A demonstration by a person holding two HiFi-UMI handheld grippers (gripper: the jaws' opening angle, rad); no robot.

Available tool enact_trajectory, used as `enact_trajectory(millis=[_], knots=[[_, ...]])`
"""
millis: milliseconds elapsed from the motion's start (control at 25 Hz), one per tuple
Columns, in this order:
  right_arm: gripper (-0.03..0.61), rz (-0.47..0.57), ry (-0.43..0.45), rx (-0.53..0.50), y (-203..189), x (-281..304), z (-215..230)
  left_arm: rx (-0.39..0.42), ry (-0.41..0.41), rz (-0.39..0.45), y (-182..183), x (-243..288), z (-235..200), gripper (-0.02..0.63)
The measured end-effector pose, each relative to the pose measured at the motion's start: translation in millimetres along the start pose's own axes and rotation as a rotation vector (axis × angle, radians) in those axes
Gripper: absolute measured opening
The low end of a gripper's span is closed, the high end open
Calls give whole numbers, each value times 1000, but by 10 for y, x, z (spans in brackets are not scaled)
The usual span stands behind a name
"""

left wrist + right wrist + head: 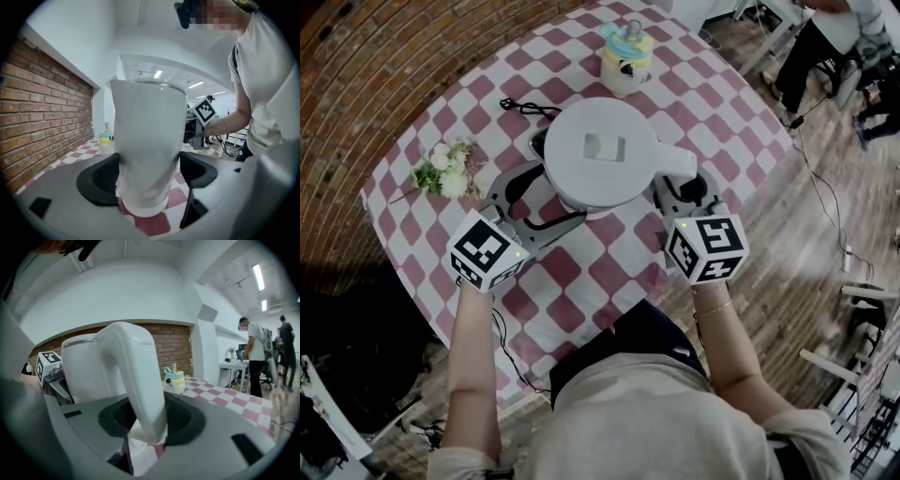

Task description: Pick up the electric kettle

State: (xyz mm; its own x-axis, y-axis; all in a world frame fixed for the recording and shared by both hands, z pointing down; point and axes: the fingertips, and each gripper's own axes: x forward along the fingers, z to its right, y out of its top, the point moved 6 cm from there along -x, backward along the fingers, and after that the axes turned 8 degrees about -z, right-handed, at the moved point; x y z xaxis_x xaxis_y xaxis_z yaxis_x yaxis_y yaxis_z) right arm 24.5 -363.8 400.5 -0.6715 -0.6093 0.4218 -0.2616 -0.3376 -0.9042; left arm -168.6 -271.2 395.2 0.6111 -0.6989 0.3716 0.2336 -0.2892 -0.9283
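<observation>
We have the kettle (598, 150) over the middle of the tabletop (581, 274), left claw (147, 176) pinching its smooth body and right claw (150, 420) pinching its handle (133, 376), so uneven lifting or a slackened squeeze could let it tilt and slip.

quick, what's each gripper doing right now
left gripper: closed, jaws clamped on the body of the electric kettle
right gripper: closed, jaws on the kettle handle
</observation>
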Motion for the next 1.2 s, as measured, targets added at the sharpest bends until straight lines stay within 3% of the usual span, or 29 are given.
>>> enact_trajectory(millis=[360,640,1200], knots=[[145,53,19,-15,384,-330,-104,-18,31,100,369,-292,193,403],[147,85,25,-81,609,-598,-225,-30,61,122,529,-473,394,403],[149,80,72,-49,563,-962,-469,-122,65,200,596,-841,741,405]])
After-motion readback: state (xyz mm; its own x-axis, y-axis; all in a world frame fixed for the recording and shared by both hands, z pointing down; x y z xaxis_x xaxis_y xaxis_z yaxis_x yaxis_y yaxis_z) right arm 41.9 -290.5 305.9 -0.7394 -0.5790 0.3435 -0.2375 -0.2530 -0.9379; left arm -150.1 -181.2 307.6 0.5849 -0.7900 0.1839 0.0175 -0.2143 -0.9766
